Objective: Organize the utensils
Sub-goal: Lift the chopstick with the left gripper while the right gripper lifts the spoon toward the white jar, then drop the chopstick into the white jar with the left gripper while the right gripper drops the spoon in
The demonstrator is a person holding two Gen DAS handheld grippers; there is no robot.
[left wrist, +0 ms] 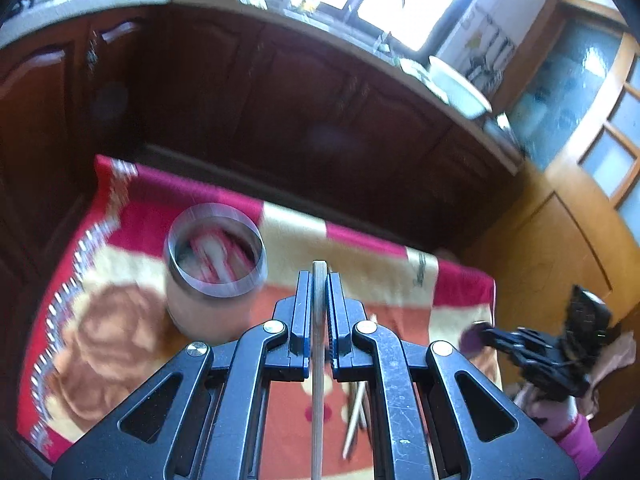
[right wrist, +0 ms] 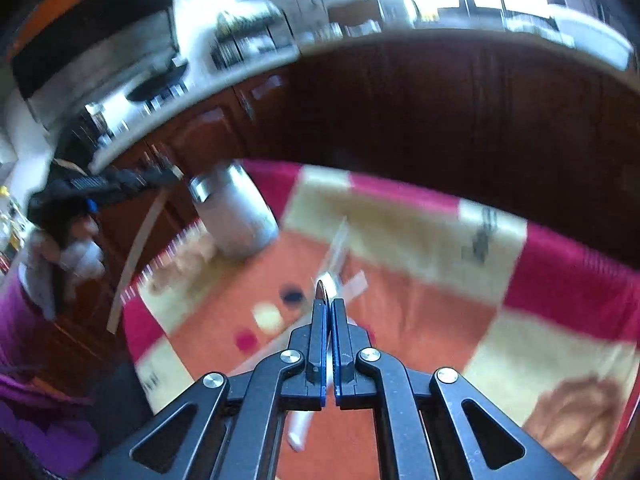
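The jar [left wrist: 215, 276] stood on the patterned cloth [left wrist: 352, 248], ahead and to the left of your left gripper [left wrist: 319, 284], its open mouth up with utensils already inside. That gripper was clamped on a wooden stick [left wrist: 317, 400] running back along its fingers. Your right gripper [right wrist: 328, 312] was closed on a spoon [right wrist: 325, 290], bowl forward, white handle trailing below. The left looked nearer the jar, so its stick would likely go first.

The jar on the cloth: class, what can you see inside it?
Through the jar's open mouth, blurred red-and-white sticks, likely utensil handles, lean against its wall. What kind they are cannot be told, and its lower inside is hidden by the wall. It stands on the cloth.
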